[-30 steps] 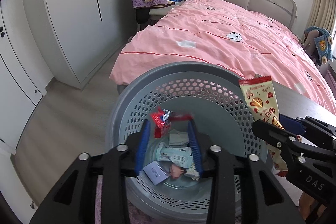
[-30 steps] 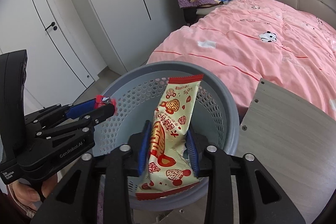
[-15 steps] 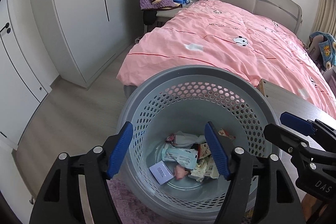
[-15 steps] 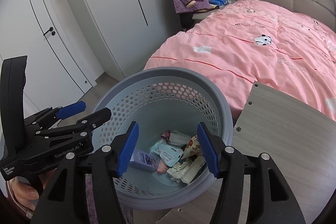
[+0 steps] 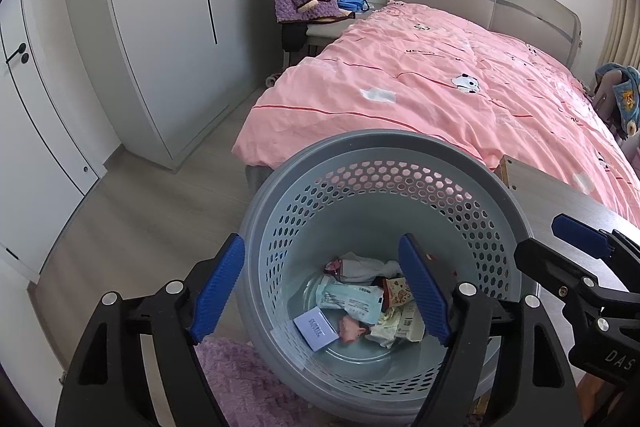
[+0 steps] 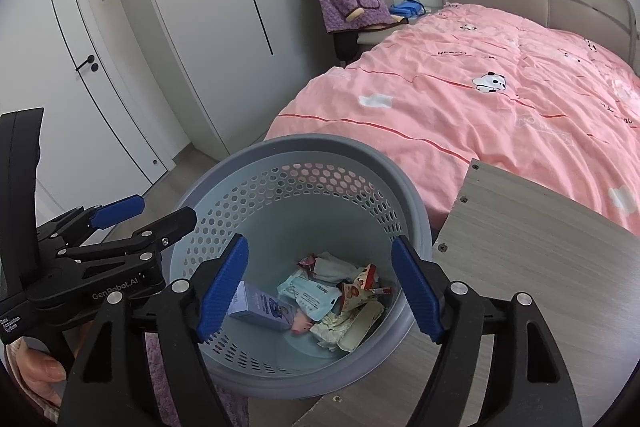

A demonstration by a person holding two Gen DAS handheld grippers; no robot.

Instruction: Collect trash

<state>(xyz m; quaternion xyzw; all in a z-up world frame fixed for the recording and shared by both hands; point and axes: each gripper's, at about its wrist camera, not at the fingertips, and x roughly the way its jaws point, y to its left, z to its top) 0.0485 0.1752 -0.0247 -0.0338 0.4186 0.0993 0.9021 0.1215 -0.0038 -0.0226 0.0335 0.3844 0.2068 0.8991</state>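
Perforated round basket (image 5: 384,195) — crinkled wrappers (image 5: 360,301), tongs (image 5: 322,291) agape

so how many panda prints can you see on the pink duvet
3: one mid-duvet, a smaller one nearer the headboard, and one partly visible at the far right side. Folds may hide more.
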